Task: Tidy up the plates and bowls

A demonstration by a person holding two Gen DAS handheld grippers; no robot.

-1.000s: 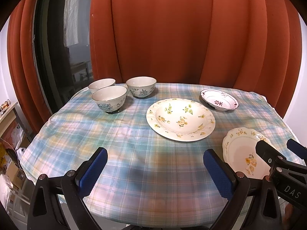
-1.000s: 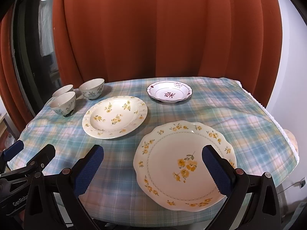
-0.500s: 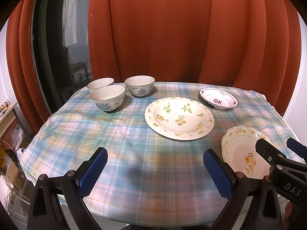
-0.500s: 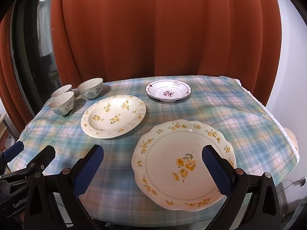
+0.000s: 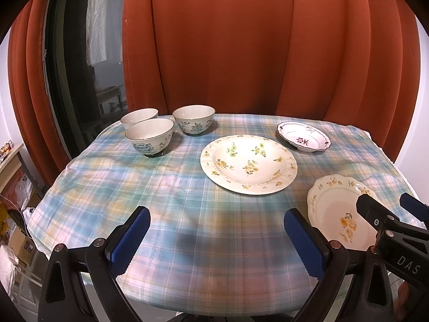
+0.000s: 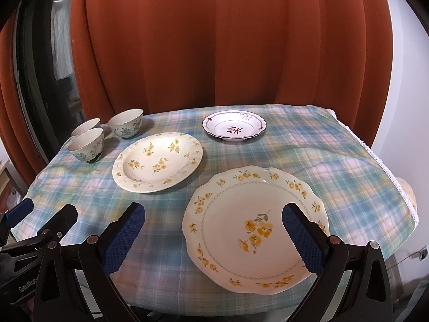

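Three floral bowls (image 5: pixel 148 139) (image 6: pixel 87 146) cluster at the table's back left. A large cream plate with yellow flowers (image 5: pixel 249 163) (image 6: pixel 156 161) lies mid-table. Behind it to the right is a small dish with a red pattern (image 5: pixel 303 139) (image 6: pixel 233 127). A scalloped plate with yellow flowers (image 5: pixel 335 209) (image 6: pixel 254 230) rests near the front right edge. My left gripper (image 5: pixel 215 228) hangs open over bare cloth at the front. My right gripper (image 6: pixel 213 222) is open above the scalloped plate's left part, holding nothing.
A plaid cloth (image 5: pixel 107 187) covers the round table, with lace trim (image 6: pixel 386 171) at its right edge. An orange curtain (image 5: pixel 214 53) hangs close behind, a dark window (image 5: pixel 69 67) at left. Boxes and a shelf (image 5: pixel 13 214) stand low on the left.
Both views have drifted only slightly. Nothing on the table has moved, and both grippers stay open and empty.
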